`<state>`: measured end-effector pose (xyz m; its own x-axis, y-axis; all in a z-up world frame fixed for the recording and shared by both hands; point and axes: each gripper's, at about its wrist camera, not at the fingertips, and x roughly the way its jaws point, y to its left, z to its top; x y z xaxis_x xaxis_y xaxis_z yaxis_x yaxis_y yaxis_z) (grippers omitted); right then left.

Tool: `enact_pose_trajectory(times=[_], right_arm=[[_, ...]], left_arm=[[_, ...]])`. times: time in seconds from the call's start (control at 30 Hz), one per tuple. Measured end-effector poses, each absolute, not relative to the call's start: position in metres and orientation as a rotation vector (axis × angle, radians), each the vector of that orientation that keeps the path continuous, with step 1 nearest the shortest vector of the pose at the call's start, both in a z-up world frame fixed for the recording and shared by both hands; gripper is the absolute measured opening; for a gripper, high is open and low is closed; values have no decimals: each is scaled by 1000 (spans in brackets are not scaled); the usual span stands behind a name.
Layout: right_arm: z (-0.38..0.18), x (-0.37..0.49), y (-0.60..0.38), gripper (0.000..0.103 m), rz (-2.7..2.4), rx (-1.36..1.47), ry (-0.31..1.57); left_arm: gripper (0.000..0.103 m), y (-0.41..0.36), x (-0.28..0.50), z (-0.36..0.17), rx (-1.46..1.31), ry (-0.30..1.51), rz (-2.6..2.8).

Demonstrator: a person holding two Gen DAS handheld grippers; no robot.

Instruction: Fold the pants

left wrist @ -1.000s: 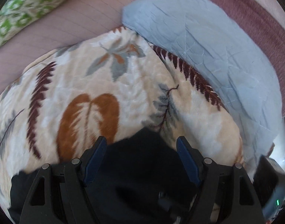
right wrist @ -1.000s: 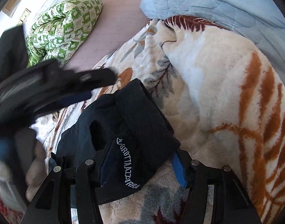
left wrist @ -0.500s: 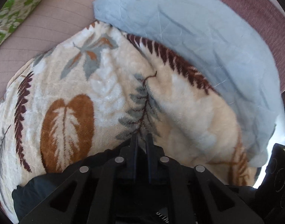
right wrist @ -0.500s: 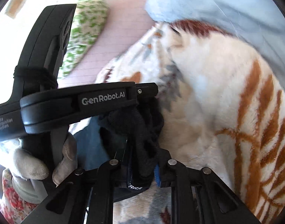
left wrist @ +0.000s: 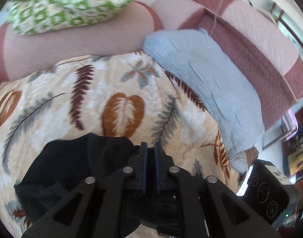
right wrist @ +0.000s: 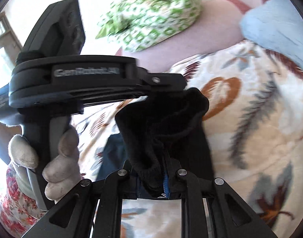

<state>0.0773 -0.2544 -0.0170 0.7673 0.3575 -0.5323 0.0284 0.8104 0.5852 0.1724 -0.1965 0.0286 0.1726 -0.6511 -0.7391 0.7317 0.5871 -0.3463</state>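
Observation:
The black pants (left wrist: 72, 166) lie bunched on the leaf-patterned blanket (left wrist: 121, 91). My left gripper (left wrist: 150, 148) has its jaws together at the pants' right edge; black cloth hangs below it, and in the right wrist view its tip (right wrist: 171, 83) pinches the raised top of the pants (right wrist: 167, 119). My right gripper (right wrist: 163, 170) is shut on a fold of the same black cloth, which is lifted off the blanket (right wrist: 260, 129).
A light blue quilt (left wrist: 206, 79) lies to the right on the pink-and-maroon bedspread (left wrist: 250, 45). A green-and-white patterned pillow (left wrist: 68, 6) sits at the back. A gloved hand (right wrist: 58, 158) holds the left gripper's handle. A black device (left wrist: 270, 194) is at lower right.
Both grippers closed from open onto the black pants about a second ago. Since then they have lifted the cloth and swung, bringing the pillow into view.

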Motion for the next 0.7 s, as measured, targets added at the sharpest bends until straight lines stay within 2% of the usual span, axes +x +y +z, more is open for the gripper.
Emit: enact_pose_trajectory(times=[0.27,0.57,0.7], right_arm=[[4,118,-159,19,302,448,783],[-21,161,-78,19,376,331,908],[-35,167,-55,31,390,221,944]], left_arm=[[6,-75,204,22,-148,988,-894],[7,19,234,-26,-333,1036,-743],[11,51,243,-50,-398,1075,-644]])
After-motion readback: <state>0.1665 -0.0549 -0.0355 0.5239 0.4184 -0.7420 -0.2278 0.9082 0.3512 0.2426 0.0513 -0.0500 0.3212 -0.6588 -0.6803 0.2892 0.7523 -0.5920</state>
